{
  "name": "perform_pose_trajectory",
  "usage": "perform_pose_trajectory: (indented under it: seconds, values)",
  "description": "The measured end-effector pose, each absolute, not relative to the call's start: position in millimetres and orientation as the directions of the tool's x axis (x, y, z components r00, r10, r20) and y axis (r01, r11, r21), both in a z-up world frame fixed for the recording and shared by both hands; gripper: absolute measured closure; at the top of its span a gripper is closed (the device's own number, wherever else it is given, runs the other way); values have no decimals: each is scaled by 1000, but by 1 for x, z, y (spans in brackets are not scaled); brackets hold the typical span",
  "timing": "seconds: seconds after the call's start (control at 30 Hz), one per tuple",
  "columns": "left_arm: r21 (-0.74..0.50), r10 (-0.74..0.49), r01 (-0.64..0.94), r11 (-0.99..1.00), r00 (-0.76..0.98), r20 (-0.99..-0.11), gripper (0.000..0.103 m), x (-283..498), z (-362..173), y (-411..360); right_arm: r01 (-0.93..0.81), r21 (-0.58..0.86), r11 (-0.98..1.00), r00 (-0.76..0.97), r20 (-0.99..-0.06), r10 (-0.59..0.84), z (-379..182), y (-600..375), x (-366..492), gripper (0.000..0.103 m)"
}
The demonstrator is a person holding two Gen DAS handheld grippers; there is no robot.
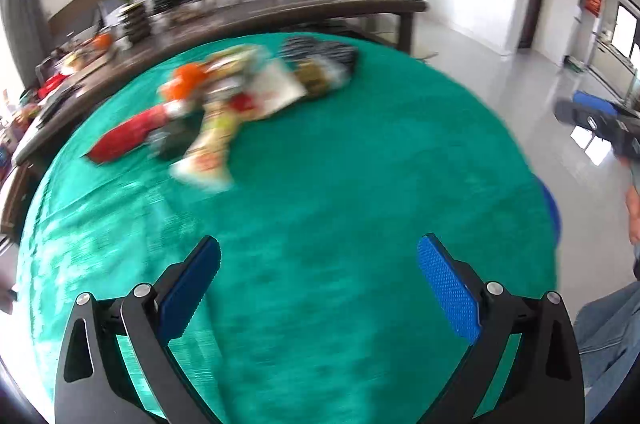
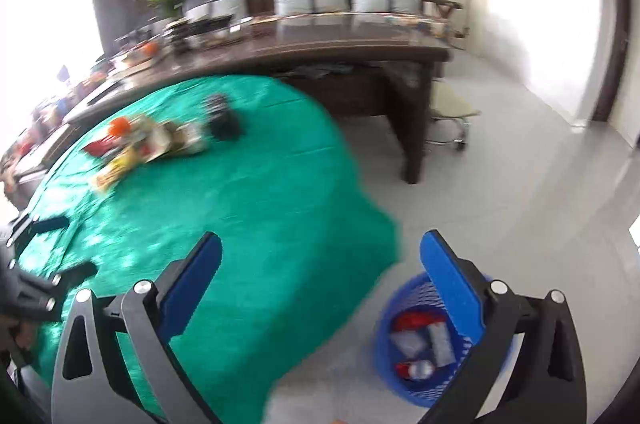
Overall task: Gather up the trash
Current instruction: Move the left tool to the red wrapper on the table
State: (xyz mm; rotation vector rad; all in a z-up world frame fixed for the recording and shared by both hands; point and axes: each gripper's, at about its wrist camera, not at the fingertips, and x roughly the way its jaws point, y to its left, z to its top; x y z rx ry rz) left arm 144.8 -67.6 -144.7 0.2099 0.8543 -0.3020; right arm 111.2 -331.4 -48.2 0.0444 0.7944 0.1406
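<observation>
In the left wrist view, the left gripper has its two blue fingers spread wide apart, and nothing sits between them. It hangs over the near part of the counter, which wears a green cloth. The trash pile lies ahead of this gripper and a bit to the left, well apart from the fingertips. The pile is a blurry heap of wrappers, with a red packet at its left end and a dark striped bag at its far right end. The heap runs in a long slanted line, from near-left up to far-right. A small bit of the blue basket peeks out past the right edge of the counter. In the right wrist view, the right gripper is also wide open and holds nothing. It hangs near the counter's right edge, with the blue basket on the floor just below and to the right. The basket already has some trash in it. From here the trash pile is far ahead and off to the left. The left gripper shows at the left edge of this view, on the pile's side. So the left gripper looks nearer to the pile, and the right gripper is nearer to the basket.
</observation>
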Motion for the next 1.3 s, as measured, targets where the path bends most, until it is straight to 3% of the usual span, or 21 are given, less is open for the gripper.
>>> perform_pose_trajectory:
  seconds: [0.2,0.43,0.73,0.97,1.3]
  values:
    - [81,-73,208,975,640,-765,5,164,-142,28,-268,98,958,613,-750,248,-64,-224,131,6]
    - [80,-34,158,984,611,-791,5,178,-157,83,-311,75,948,536,-810,240,-89,-161,156,6]
    - [76,-59,205,976,580,-812,5,230,-169,112,-314,54,948,502,-838,214,-99,-154,150,5]
    - [4,-163,296,955,537,-827,4,301,-173,130,-314,55,948,502,-838,215,-100,-155,149,5]
    - [59,-224,467,882,526,-820,4,355,-174,106,-313,55,948,504,-836,215,-100,-154,148,5]
